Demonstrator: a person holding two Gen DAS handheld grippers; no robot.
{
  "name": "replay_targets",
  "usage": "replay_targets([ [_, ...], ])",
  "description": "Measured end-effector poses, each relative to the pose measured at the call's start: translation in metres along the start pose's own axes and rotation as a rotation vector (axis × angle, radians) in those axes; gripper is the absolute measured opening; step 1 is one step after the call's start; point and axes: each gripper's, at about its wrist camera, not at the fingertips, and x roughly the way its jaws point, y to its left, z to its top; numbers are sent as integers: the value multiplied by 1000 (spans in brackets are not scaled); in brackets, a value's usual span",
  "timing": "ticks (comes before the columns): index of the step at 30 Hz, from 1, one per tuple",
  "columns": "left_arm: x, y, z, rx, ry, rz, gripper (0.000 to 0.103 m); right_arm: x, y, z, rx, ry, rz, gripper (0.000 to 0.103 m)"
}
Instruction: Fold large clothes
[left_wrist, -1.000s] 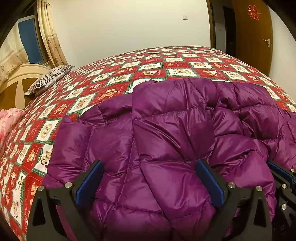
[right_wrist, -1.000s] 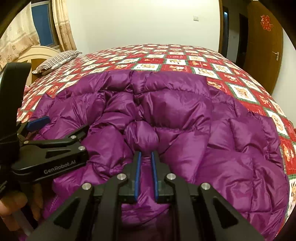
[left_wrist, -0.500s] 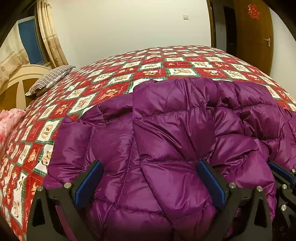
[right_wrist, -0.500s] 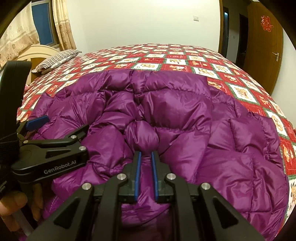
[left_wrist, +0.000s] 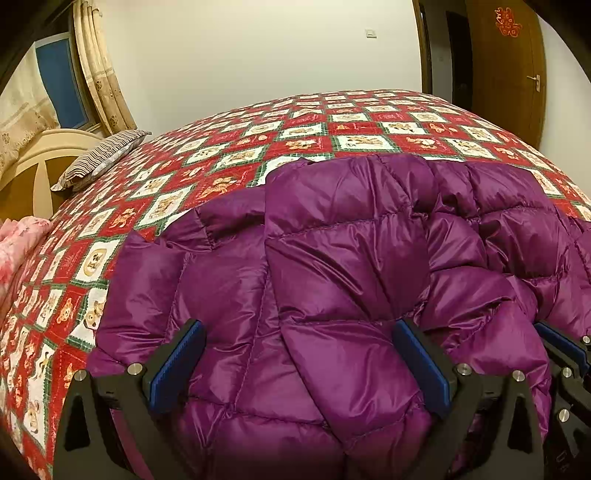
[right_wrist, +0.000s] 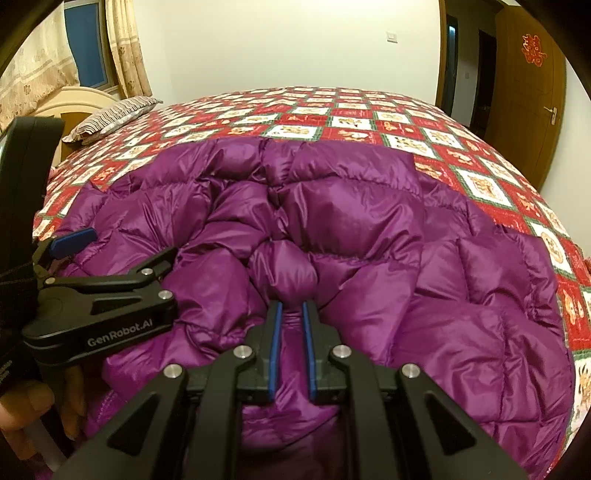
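A puffy purple quilted jacket (left_wrist: 332, 266) lies bunched on the red patchwork bedspread (left_wrist: 229, 177). In the left wrist view my left gripper (left_wrist: 297, 326) is open, its blue pads wide apart with the jacket's padding bulging between them and not pinched. The right wrist view shows my right gripper (right_wrist: 292, 308) shut on a narrow fold of the jacket (right_wrist: 369, 229), which puffs out just past the pads. My left gripper (right_wrist: 122, 245) sits at the left of that view, over the jacket's near left part. One finger of the right gripper (left_wrist: 561, 339) shows at the right edge of the left wrist view.
A striped pillow (right_wrist: 110, 118) lies at the far left by a cream headboard (left_wrist: 40, 147). Pink cloth (left_wrist: 18, 243) sits at the bed's left edge. A wooden door (left_wrist: 506, 66) stands at the far right. The bedspread (right_wrist: 369, 122) beyond the jacket is bare.
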Motion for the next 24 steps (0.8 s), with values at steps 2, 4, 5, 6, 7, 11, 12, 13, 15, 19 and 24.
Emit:
replay_targets([
  [2,0,2,1,2,6,4,102,1,1,1,-7,2,-7,14],
  [4,-2,5,2,7,16,4,102,0,-1,1,-9,4,-6,14],
  [5,-4,6,4,16,22,6,102,-1,0,3,-9,6,-2,15],
  [6,-10,7,6,27,30,11,102,-3,-1,4,-14,12,5,16],
  [7,-17,10,7,28,31,13,102,-8,-2,5,-20,25,10,20],
  [11,-75,30,1,44,-53,-13,102,-48,-13,4,1,20,55,65],
  [12,-87,33,-3,58,-71,-13,102,-59,-16,2,-4,10,58,67],
  [13,-99,37,-8,71,-85,-8,102,-71,-20,-1,-9,-1,59,68],
  [15,-128,49,-26,92,-108,4,102,-91,-27,-10,-9,5,59,68],
  [19,-173,74,-71,80,-112,3,102,-128,-41,-41,20,29,62,73],
  [24,-203,98,-143,90,-79,79,102,-161,-53,-98,52,76,45,74],
])
